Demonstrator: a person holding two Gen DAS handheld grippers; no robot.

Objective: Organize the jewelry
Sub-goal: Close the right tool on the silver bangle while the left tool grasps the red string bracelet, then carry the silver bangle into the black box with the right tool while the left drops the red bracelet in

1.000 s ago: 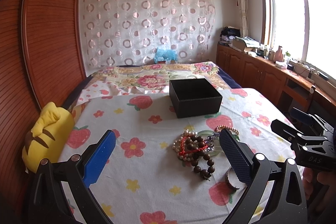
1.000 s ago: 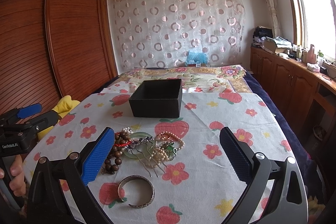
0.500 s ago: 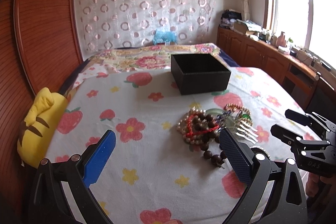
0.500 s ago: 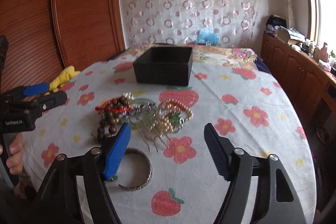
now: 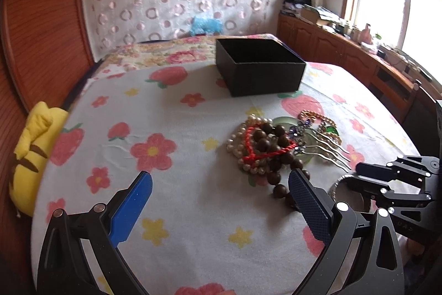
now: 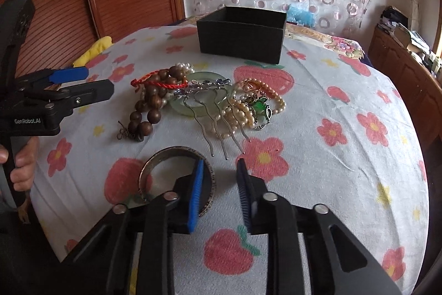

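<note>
A heap of jewelry (image 6: pixel 204 98) lies on the flowered tablecloth: brown wooden beads (image 6: pixel 153 104), a red cord, pearls, a green jade ring and a metal hair comb (image 6: pixel 218 126). It also shows in the left wrist view (image 5: pixel 273 148). A silver bangle (image 6: pixel 154 162) lies nearest me. An open black box (image 6: pixel 240 35) stands behind the heap. My right gripper (image 6: pixel 221 167) is partly closed, its blue finger inside the bangle's right rim, which lies between the jaws. My left gripper (image 5: pixel 219 184) is wide open and empty, left of the heap.
A yellow plush toy (image 5: pixel 33 145) hangs at the table's left edge (image 5: pixel 49 176). A bed with a flowered cover (image 5: pixel 165 51) lies behind the table. Wooden cabinets (image 5: pixel 345 51) run along the right under the window. A wooden wardrobe stands on the left.
My right gripper has lowered to the bangle and narrowed its jaws around the rim. My left gripper has moved down and closer to the table, still wide open.
</note>
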